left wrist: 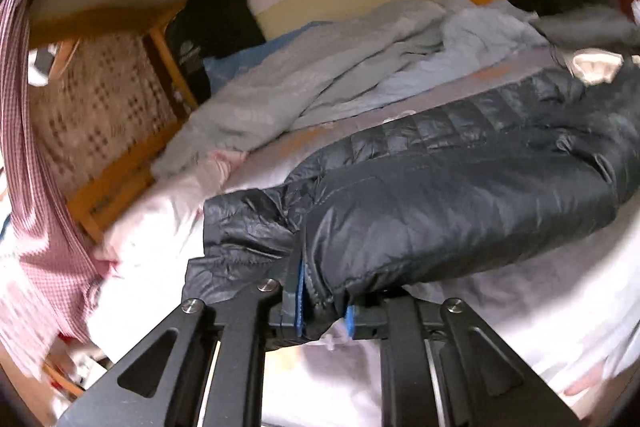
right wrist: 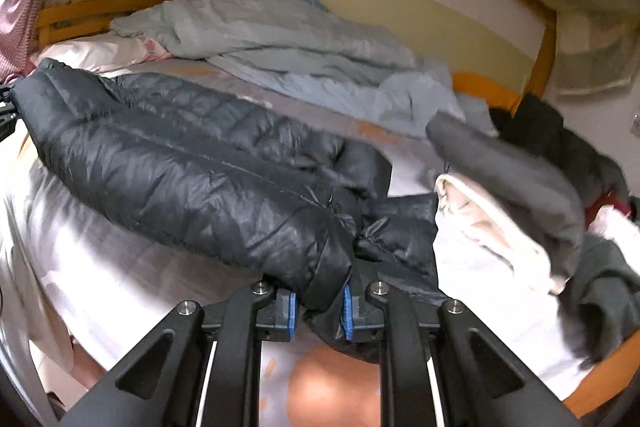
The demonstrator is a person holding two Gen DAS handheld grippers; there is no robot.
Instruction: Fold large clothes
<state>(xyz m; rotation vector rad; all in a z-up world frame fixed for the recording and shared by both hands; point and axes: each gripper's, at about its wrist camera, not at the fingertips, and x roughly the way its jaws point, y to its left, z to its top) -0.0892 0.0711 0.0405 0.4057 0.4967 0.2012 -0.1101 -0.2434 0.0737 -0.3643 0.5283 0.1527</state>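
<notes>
Two tools are clamped on the same garment, a black puffer jacket [left wrist: 460, 195], which lies across the bed [left wrist: 520, 307] in front of both cameras.

Left tool [left wrist: 322, 311]: blue pads are pressed on a bunched fold of the jacket's near edge; fabric fills the gap between the jaws. From this tool the jacket's bulk runs away to the right and slightly back.

Right tool [right wrist: 320, 307]: pads are closed on the opposite end of the same near edge, with dark fabric pinched between the jaws. From this tool the jacket [right wrist: 192, 163] runs away to the left.

Long axis: the jacket is stretched roughly crosswise between the two tools, along the bed's front edge [right wrist: 120, 267]. Each hand is nearest its own end; neither is nearer the middle. The held edge looks raised off the white sheet, while the far quilted side rests on the mattress.

Surroundings: a grey-blue duvet [left wrist: 320, 75] is heaped behind the jacket, well apart from it. A pile of grey and white clothes [right wrist: 500, 195] lies just beside the right end.

Judgement: the fold appears barely begun. The coming move probably requires both ends to be carried together, away from the tools, so that the near edge is laid over the far one. Uneven travel could skew the fold.
</notes>
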